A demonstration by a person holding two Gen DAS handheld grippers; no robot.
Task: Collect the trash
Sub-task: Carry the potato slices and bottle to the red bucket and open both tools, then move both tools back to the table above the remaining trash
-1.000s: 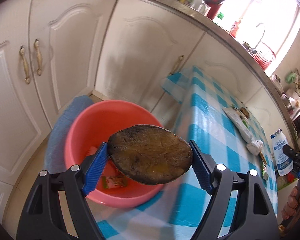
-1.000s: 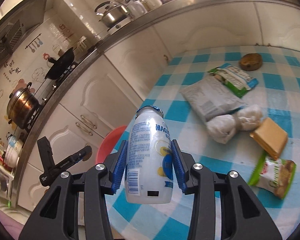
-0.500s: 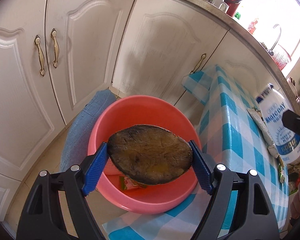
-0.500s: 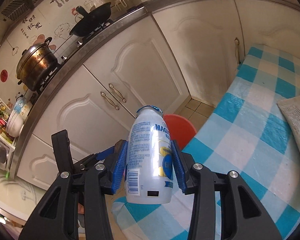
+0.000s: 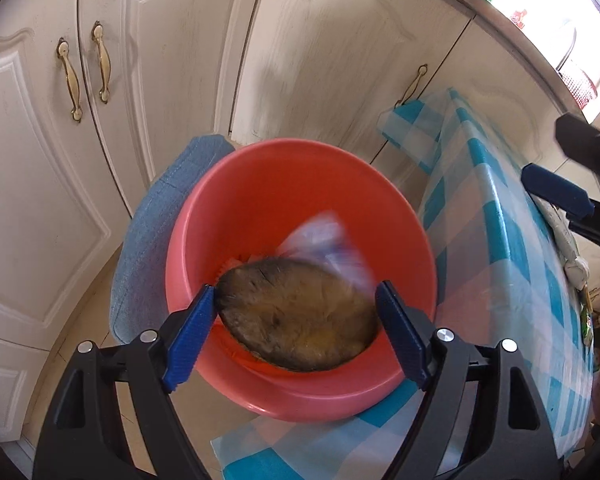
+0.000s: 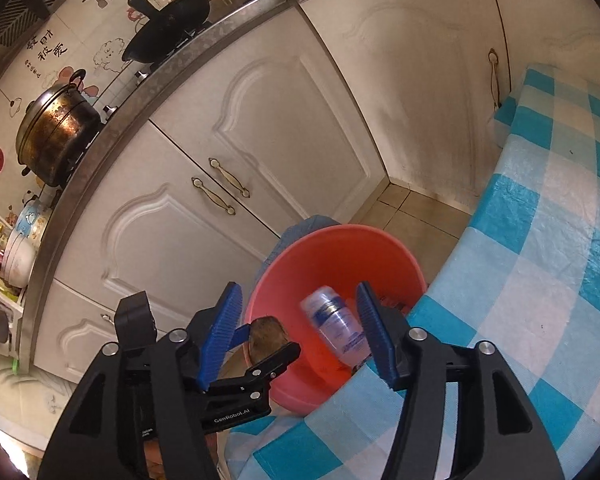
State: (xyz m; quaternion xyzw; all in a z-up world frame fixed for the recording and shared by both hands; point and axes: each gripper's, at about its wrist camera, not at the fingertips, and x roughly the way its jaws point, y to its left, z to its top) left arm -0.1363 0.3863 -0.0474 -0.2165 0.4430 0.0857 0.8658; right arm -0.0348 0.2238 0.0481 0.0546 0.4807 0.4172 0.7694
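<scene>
Trash collection centres on the round red plastic basin, which stands on the floor against the corner of the table covered by a blue-and-white checked cloth, in front of white cabinet doors. A folded blue cloth lies under the basin's far-left rim.

The left gripper is held over the basin's near rim, blue pads clamped on a dark brown, flattened oval piece of food waste that spans the gap between them.

The right gripper has just been opening; its blue fingers stand apart with nothing pressed between them. The white plastic drink bottle with a blue label is seen between them, tilted, inside the basin and blurred in the left wrist view. The right gripper's tips also appear at the right edge of the left wrist view, above the table's long edge.

Open floor shows between the basin and the cabinets. The far half of the basin's interior is unoccupied.
</scene>
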